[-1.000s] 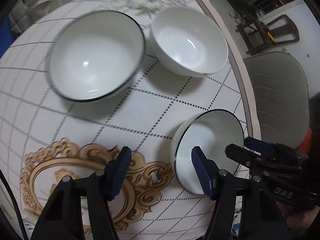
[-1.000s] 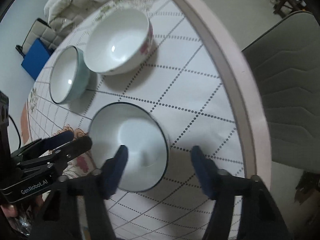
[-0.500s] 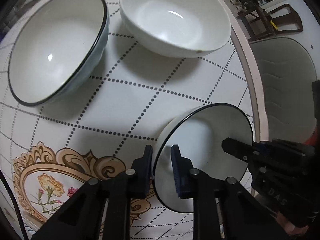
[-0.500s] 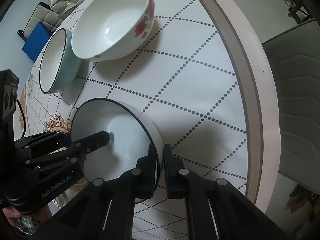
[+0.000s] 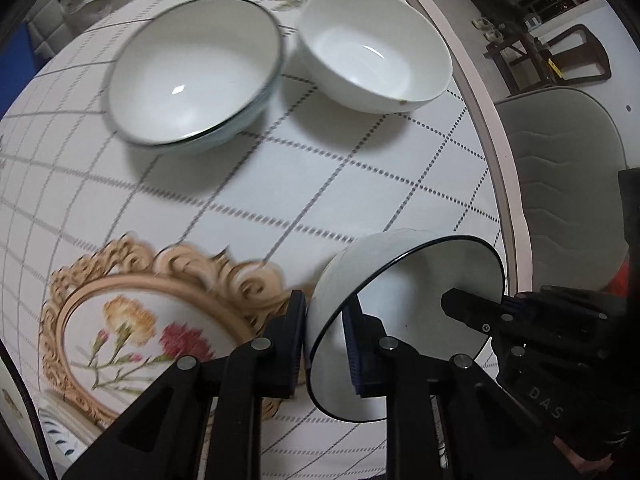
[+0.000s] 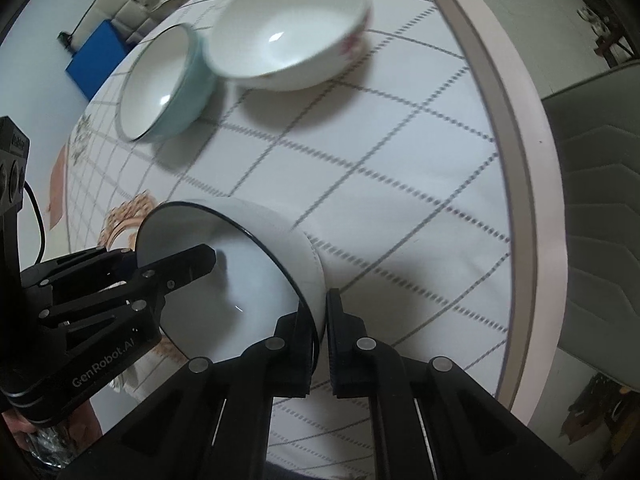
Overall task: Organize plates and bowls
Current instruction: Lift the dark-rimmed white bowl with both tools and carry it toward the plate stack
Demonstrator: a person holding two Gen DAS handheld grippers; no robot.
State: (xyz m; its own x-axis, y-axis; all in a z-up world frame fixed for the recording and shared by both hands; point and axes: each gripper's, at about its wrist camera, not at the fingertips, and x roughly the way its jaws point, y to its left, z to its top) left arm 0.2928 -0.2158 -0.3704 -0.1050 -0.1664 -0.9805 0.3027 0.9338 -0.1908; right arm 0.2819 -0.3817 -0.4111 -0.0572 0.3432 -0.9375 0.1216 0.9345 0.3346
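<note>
A small white bowl with a dark rim (image 5: 420, 300) (image 6: 240, 272) is held between both grippers and looks raised a little off the tablecloth. My left gripper (image 5: 324, 308) is shut on the rim's left side, one finger inside and one outside. On the opposite side my right gripper (image 6: 322, 308) is shut on the rim the same way. Each gripper shows in the other's view: right gripper (image 5: 452, 300), left gripper (image 6: 200, 256). Farther back stand a pale blue bowl with a dark rim (image 5: 192, 76) (image 6: 160, 84) and a white bowl with a red flower (image 5: 372, 48) (image 6: 288, 28), side by side.
The round table (image 5: 360, 184) has a checked cloth with a gold floral medallion (image 5: 132, 320) near me. Its pink edge (image 6: 532, 160) curves past on the right, with a grey padded chair (image 5: 560, 152) (image 6: 600, 200) just beyond. A blue box (image 6: 96, 56) lies on the floor behind.
Both grippers went from open to shut on opposite sides of the small bowl's rim. Since then both have pulled back from the two far bowls with the small bowl between them.
</note>
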